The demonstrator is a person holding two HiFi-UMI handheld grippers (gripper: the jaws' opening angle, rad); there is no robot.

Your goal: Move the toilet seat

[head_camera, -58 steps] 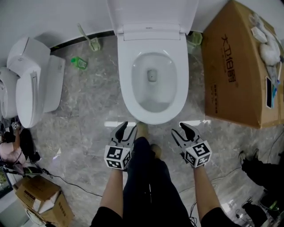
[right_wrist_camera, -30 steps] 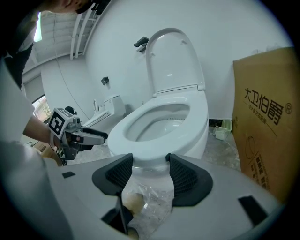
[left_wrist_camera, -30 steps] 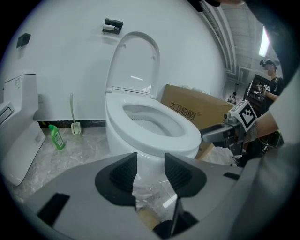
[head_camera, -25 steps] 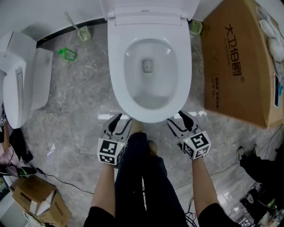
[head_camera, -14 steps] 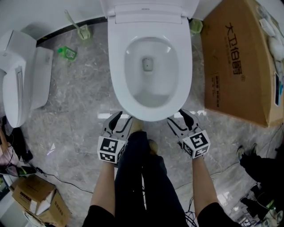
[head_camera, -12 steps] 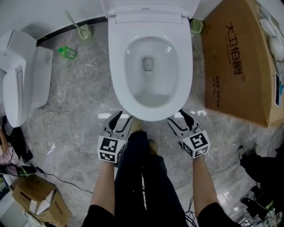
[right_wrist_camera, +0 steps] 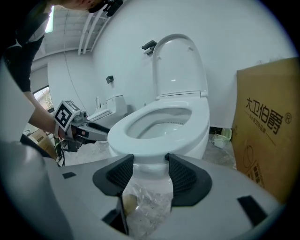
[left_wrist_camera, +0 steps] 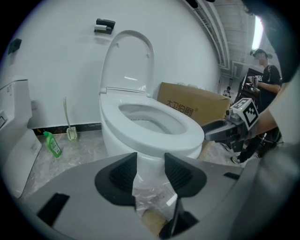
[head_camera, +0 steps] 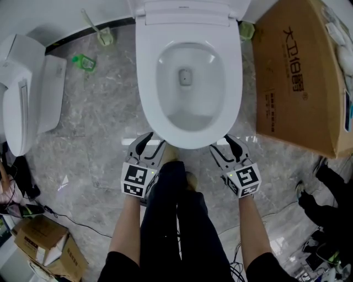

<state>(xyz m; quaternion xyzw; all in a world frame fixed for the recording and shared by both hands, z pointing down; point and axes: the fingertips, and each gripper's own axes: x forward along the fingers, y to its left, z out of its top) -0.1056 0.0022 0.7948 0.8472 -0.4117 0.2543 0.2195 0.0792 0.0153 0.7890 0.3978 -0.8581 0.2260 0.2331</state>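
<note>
The white toilet stands straight ahead with its seat (head_camera: 146,77) lying flat on the bowl and its lid (head_camera: 187,6) raised against the wall. My left gripper (head_camera: 148,147) is open at the bowl's front left, just short of the rim. My right gripper (head_camera: 227,148) is open at the front right, also just short of the rim. In the left gripper view the seat (left_wrist_camera: 140,136) lies a little beyond and above my left gripper (left_wrist_camera: 150,171), with the lid (left_wrist_camera: 129,61) upright behind. The right gripper view shows the seat (right_wrist_camera: 140,143) the same way ahead of my right gripper (right_wrist_camera: 149,172).
A large cardboard box (head_camera: 298,77) stands close on the toilet's right. A second toilet (head_camera: 22,93) lies at the left, with a toilet brush (head_camera: 102,36) and a green bottle (head_camera: 85,61) by the wall. The person's legs (head_camera: 171,220) stand between the grippers. Cables and a small box (head_camera: 47,248) lie behind left.
The toilet has drawn nearer in the head view, and both grippers have edged forward to the front rim of the bowl. Both stay open; the seat has not moved.
</note>
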